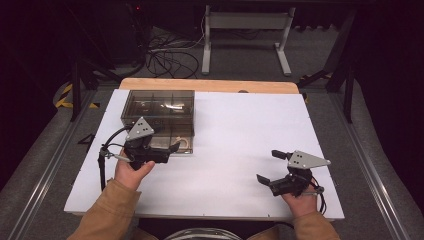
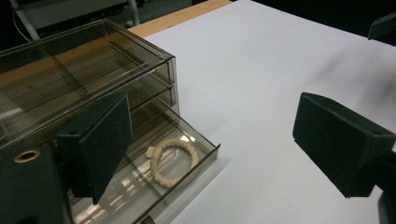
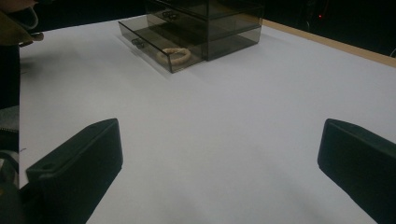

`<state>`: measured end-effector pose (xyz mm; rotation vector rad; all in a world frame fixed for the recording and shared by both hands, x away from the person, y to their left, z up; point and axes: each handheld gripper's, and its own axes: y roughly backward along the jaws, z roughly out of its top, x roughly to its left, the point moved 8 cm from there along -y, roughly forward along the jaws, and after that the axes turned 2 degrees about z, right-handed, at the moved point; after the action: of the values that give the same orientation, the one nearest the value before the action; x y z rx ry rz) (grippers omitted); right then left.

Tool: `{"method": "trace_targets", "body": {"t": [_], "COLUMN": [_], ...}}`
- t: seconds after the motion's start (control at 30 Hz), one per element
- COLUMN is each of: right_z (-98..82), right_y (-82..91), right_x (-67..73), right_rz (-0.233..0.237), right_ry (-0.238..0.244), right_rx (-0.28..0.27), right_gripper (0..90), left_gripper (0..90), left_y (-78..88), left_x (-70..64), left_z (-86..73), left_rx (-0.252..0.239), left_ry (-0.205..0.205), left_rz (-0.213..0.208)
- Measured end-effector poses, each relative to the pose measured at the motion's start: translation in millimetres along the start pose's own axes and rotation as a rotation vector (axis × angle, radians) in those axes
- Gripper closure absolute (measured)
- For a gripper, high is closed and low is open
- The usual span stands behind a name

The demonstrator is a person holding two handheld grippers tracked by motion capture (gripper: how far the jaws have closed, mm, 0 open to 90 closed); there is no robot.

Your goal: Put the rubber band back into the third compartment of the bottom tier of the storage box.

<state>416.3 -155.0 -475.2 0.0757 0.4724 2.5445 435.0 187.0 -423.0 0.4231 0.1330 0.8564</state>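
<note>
Item: bracelet (image 2: 172, 161), cream-coloured, beaded, with a small tag at one end. It lies flat in the pulled-out bottom drawer (image 2: 187, 179) of a smoked transparent drawer box (image 1: 157, 107), in the drawer's right-hand compartment as the left gripper view shows it. Nothing touches the bracelet. In the right gripper view the bracelet (image 3: 173, 55) rests against the drawer's front corner.

Item: drawer box, standing at the far left of the white table (image 1: 240, 130), with the upper drawers pushed in and only the lowest one drawn out toward the person.

Item: left gripper (image 1: 167, 152), held by the left hand (image 1: 131, 172) just in front of the open drawer. Its jaws stand spread wide with nothing between them; one pad (image 2: 100, 144) hangs over the drawer's left part, the other over bare table. The tool is released and holds no object.

Item: right gripper (image 1: 272, 167), held by the right hand (image 1: 300, 200) near the front right of the table, well apart from the drawer box. Its jaws stand wide apart over bare white surface, empty.
</note>
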Motion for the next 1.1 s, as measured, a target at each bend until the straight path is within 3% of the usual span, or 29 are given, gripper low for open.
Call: {"method": "trace_targets", "body": {"t": [0.47,0.67,1.0,1.1], "right_z": [1.5,0.7,1.0,0.7], "right_y": [0.2,0.1,0.4,-0.2], "right_x": [2.7,1.5,2.3,2.5], "right_rz": [0.015,0.007,0.011,0.013], "right_ry": [0.009,0.004,0.007,0.007], "right_rx": [-0.008,0.0,-0.003,0.001], "right_gripper": [0.1,0.2,0.2,0.1], "left_gripper": [8.0,7.5,6.5,6.5], "left_y": [30.0,37.9,47.1,49.1], "left_x": [12.9,23.1,31.5,33.8], "left_z": [-24.8,-40.9,-68.0,-75.5], "left_rx": [-0.041,-0.026,-0.019,-0.026], "left_ry": [-0.031,0.001,0.025,0.053], "left_rz": [0.042,0.079,0.094,0.088]}}
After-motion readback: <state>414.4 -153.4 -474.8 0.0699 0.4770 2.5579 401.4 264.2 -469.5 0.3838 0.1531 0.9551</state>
